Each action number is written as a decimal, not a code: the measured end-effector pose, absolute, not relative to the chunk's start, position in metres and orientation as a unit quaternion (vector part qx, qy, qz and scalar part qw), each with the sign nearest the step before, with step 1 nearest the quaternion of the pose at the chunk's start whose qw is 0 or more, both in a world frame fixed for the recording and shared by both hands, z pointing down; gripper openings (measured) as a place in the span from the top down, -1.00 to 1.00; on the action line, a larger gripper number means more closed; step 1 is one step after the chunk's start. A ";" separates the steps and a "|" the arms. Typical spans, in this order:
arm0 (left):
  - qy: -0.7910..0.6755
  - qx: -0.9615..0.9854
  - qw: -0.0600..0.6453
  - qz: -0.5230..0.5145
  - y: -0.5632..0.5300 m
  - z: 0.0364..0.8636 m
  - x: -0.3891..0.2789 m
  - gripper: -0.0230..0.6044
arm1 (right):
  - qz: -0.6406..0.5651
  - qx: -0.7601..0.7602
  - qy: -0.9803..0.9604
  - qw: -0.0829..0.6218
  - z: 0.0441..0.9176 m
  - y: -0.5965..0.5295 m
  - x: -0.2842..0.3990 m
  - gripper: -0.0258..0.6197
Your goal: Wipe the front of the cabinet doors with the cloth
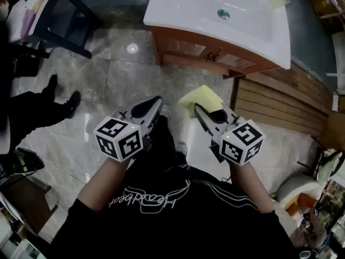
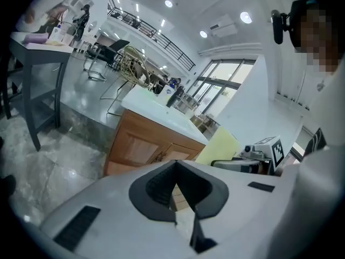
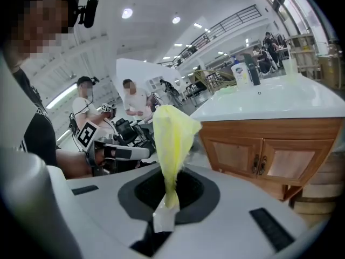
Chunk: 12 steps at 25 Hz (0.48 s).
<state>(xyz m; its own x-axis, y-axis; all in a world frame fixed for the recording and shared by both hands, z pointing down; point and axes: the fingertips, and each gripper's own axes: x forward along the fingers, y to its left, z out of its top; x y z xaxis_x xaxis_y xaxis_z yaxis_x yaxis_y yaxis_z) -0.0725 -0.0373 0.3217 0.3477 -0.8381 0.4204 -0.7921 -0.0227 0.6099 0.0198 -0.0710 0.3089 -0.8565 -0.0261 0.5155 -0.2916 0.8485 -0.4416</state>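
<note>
Grey tiled floor [image 1: 118,80] carries a wooden cabinet [image 1: 190,47] and, apparently, a dark table [image 1: 70,16].

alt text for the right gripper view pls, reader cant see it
The right gripper is shut on a yellow cloth that stands up from its jaws. Beyond it, to the right, a wooden cabinet with two closed doors stands under a white countertop, apart from the cloth.
</note>
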 end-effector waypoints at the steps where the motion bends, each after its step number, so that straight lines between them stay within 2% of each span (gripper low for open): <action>1: -0.570 0.714 0.407 -0.027 -0.044 0.326 -0.081 0.91 | 0.261 0.084 -0.926 0.258 0.314 -0.076 0.010 0.80; 12: -0.554 0.720 0.417 -0.005 -0.093 0.373 -0.145 0.91 | 0.246 0.081 -0.920 0.294 0.375 -0.122 -0.067 0.80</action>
